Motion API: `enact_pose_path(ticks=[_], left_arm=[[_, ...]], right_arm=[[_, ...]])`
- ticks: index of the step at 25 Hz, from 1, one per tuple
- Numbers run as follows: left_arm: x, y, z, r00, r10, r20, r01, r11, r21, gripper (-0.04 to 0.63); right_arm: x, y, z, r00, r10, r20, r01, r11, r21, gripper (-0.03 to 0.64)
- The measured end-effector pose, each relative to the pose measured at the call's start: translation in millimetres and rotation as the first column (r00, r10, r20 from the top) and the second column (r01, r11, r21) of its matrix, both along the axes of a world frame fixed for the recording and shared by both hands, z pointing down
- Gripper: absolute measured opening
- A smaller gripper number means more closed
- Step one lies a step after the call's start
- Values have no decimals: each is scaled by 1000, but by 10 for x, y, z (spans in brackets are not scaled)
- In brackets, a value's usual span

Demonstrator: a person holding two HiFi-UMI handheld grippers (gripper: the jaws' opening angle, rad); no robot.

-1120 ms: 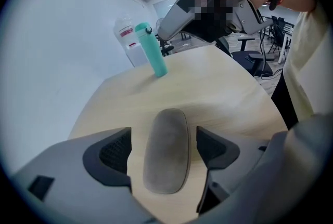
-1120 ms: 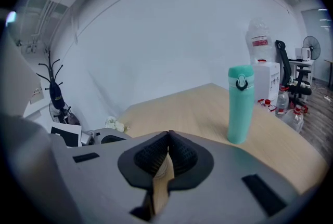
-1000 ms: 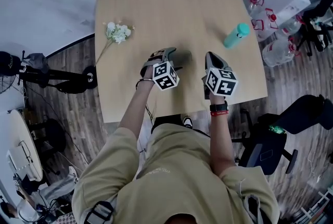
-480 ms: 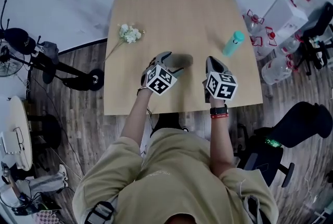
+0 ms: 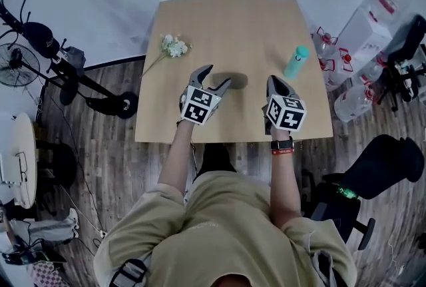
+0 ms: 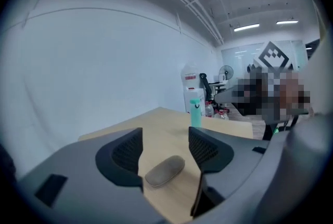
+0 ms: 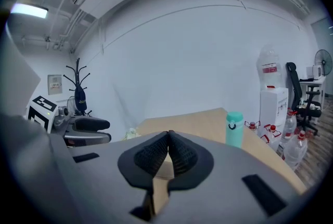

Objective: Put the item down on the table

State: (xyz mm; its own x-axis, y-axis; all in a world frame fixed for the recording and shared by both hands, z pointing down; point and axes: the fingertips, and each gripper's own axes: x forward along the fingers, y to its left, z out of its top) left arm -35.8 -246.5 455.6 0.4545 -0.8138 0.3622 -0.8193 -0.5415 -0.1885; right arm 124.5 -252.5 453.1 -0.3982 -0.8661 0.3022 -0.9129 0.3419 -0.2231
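**Now that the item lies on the table, both grippers hang clear of it**

Head view: seen from above, the grey oval item [image 5: 237, 81] lies flat on the wooden table [image 5: 226, 19], near its middle and nearer the person's edge. No gripper touches it, so the putting-down looks done. The left gripper [image 5: 218, 74] hangs over the table just beside the item, on the person's side of it, its two fingers spread. The right gripper [image 5: 273, 80] is off to the right, well apart from the item, with its fingers drawn to a single tip. A teal bottle [image 5: 297, 61] stands farther right and a sprig of white flowers [image 5: 174, 46] lies at the left; both are out of the way.

Left gripper view: the left gripper [image 6: 165, 137] looks along its own fingers at the item [image 6: 165, 171], which shows low in the gap between them, resting on the table [image 6: 156, 124] below. The pads stand wide and have just been closing a little. Neither presses on the item, so this is probably a release, with the fingers relaxing afterwards.

Right gripper view: the right gripper [image 7: 169, 134] has its pads pressed tip to tip with nothing between them. It seems to have no part in this step. Beyond it stands the bottle [image 7: 234, 128].
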Motion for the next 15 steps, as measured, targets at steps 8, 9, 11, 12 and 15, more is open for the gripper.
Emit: enact_pose_path(ticks=[8,9,11,12,15], left_arm=[[-102,411,-364,981,-134,-138,143,988,55,204],[-140,449,-375,976,-157,-151,167,985,53,193],[-220,514,-395,965,-197,-174,208,977,49,154],[-250,545,-409,960,-210,-187,222,974,49,146],[-317,627,-493,945,-238,-223,260,963,73,92]], right_arm=[[6,267,-129,1000,-18,11,17,999,43,15],[-5,290,-169,1000,-17,9,16,998,56,15],[-37,323,-264,1000,-16,3,15,997,82,15],[-48,338,-310,1000,-14,0,14,996,94,15],[-58,374,-404,1000,-7,0,7,993,118,15]])
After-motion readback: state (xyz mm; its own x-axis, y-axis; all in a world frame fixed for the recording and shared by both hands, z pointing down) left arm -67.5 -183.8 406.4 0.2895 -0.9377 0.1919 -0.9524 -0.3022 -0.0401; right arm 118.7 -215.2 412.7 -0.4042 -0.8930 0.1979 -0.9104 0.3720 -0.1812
